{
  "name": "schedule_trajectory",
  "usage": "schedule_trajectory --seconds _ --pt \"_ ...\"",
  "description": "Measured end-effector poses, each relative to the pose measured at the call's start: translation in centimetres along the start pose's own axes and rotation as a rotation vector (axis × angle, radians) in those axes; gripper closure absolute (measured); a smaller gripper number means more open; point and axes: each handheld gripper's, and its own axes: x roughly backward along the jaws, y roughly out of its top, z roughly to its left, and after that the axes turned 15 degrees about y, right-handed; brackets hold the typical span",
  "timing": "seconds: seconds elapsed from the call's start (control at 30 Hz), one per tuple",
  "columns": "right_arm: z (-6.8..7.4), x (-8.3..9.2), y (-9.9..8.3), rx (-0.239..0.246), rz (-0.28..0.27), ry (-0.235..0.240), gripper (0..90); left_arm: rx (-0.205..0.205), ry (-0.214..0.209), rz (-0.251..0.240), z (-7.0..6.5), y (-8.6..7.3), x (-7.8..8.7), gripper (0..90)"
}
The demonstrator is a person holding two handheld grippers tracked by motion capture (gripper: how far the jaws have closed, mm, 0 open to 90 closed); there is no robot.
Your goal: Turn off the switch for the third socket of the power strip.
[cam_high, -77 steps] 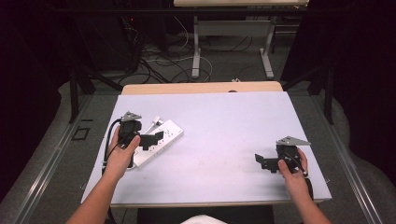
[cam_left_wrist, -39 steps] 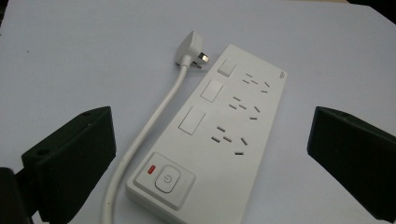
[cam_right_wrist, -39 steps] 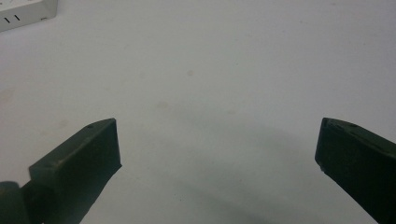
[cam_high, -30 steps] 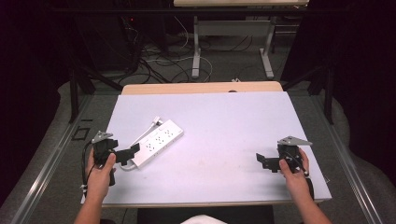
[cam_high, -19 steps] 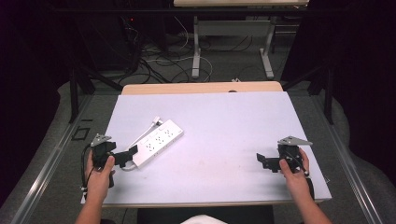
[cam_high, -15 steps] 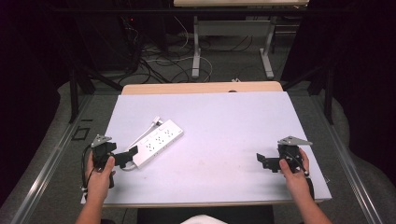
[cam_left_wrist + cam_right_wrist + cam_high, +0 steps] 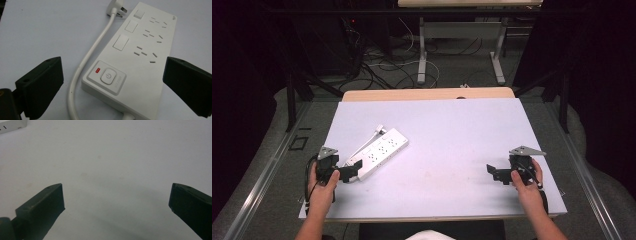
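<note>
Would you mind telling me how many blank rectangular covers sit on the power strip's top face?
3, in a row along the cable side of the power strip: nearest the power button, middle, and farthest, by the plug. None seems hidden.

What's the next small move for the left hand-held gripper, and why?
Probably ease the left hand-held gripper forward, then close: its jaws stand open, flanking the power strip's switch end without touching it, and the cord lies between them too.

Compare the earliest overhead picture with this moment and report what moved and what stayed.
The left claw let go of the power strip, pulled back toward the table's near left corner, and now sits open at the strip's switch end. The strip shifted little, if at all. The right claw stayed open at the near right.
</note>
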Motion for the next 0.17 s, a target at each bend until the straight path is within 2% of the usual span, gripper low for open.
schedule_trajectory --seconds 0.17 --pt "-0.01 -0.02 0.01 -0.002 0.000 0.000 0.0 0.002 0.000 -0.001 -0.01 0.02 0.01 3.3"
